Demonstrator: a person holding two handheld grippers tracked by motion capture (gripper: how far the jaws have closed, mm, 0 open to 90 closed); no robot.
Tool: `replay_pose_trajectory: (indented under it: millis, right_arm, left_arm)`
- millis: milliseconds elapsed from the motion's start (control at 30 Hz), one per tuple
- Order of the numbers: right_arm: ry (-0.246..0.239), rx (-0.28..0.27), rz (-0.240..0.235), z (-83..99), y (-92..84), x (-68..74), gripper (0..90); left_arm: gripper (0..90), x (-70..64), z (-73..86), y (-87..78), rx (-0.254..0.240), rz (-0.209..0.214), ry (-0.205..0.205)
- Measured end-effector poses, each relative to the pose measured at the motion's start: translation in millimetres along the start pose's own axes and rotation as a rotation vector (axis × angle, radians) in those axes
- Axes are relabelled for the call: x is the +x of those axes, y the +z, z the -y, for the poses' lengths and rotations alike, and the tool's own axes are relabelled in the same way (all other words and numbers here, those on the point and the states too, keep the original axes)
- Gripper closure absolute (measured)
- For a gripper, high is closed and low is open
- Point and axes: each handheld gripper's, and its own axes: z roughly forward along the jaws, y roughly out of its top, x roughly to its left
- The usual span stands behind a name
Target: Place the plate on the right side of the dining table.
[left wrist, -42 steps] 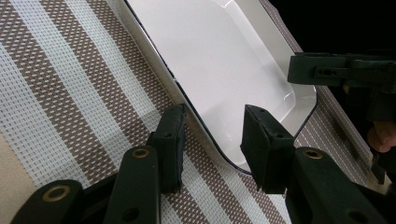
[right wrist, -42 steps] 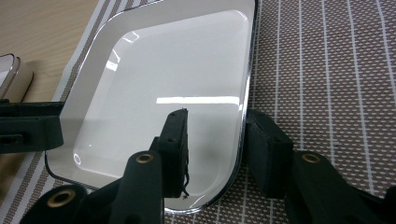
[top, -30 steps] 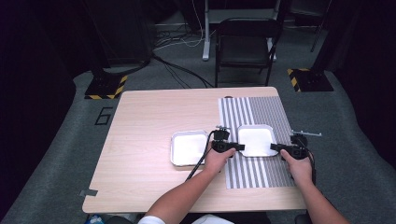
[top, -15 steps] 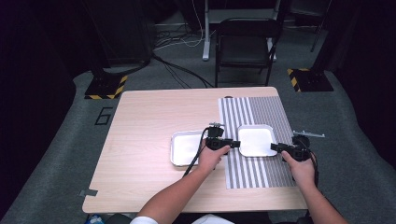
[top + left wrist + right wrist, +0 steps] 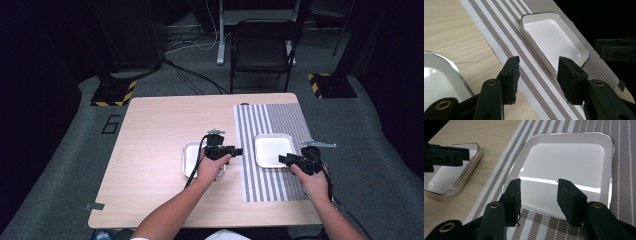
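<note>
Here, right claw part-open, empty, just above white tray's near rim.

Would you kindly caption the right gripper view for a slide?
Right gripper, jaws open, above white square tray on striped placemat.

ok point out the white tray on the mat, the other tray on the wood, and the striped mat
white tray [image 5: 564,167], right gripper view, its flat floor
other tray [image 5: 190,155], high view, its left floor
striped mat [image 5: 272,112], high view, bare far part

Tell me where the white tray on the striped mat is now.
In the high view, the white tray lies on the striped mat, right of the other tray, between both tools.
</note>
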Motion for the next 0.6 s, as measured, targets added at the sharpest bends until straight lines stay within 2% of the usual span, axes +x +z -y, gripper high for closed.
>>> replay_pose_trajectory:
  millis: [100,233,433,600]
  right_arm:
    - [-0.011,0.002,-0.011,-0.2,2.6,7.2,53.5]
    - [-0.017,0.002,-0.024,-0.4,4.9,15.6,53.6]
    - [-0.032,0.005,-0.059,-1.1,10.2,31.9,53.6]
    - [-0.039,0.007,-0.071,-1.1,14.6,39.8,53.6]
  left_arm:
    - [52.0,3.1,1.5,-7.9,-0.008,-0.005,-0.005]
    - [51.8,7.8,3.3,-17.6,-0.013,-0.015,0.008]
    - [51.0,17.5,7.6,-33.8,-0.021,-0.043,-0.004]
    - [50.7,26.8,11.6,-48.8,-0.038,-0.067,-0.014]
